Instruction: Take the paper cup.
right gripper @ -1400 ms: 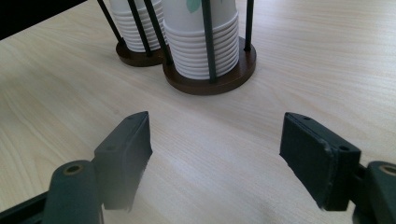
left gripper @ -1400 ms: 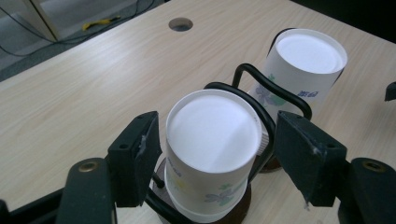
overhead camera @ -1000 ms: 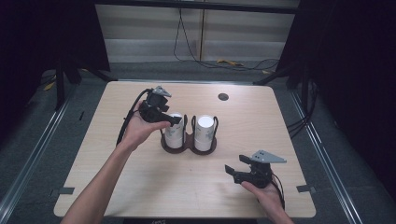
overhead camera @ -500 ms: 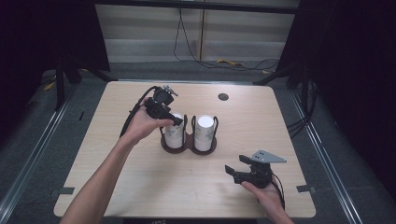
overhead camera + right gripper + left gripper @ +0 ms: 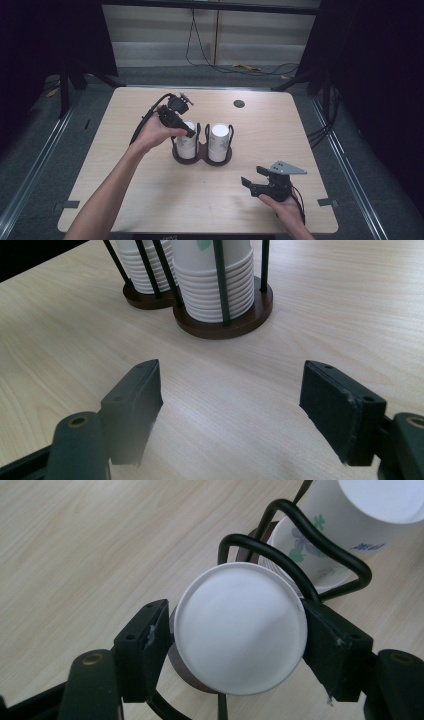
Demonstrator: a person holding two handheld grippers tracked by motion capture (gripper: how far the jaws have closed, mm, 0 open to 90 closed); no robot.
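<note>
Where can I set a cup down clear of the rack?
Bare wood lies between the cup rack and the right tool, also left of the left forearm. It is crowded around the left tool on the left cup stack.

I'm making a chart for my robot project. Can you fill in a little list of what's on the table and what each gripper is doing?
table: light wood
cup holder: dark base with black wire loops, two stacks
left stack: white paper cups
right stack: white paper cups with a green flower print
left gripper: jaws closed around the top cup of the left stack
right gripper: open, holding nothing, near the table's front edge
</note>
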